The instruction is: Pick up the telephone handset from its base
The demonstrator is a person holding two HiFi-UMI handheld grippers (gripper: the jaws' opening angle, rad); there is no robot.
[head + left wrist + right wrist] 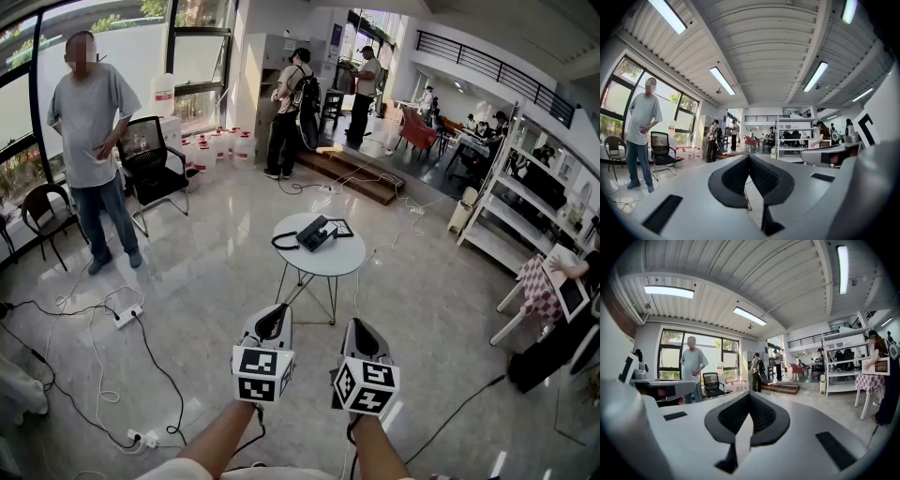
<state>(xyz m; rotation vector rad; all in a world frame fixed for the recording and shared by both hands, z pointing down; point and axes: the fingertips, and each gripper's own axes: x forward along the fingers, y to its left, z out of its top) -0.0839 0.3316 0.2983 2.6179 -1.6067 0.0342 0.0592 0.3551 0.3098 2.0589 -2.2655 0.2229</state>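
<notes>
The black telephone lies on a small round white table in the middle of the head view. Its handset rests on the base and its coiled cord loops off to the left. Both grippers hover side by side well short of the table, nearer to me. The left gripper is shut and holds nothing; in its own view its pads meet at the tip. My right gripper is also shut and empty. Neither gripper view shows the telephone.
A person in a grey shirt stands at the left beside a black chair. Cables and a power strip trail across the floor on the left. A white shelf rack and a checked-cloth table stand at the right.
</notes>
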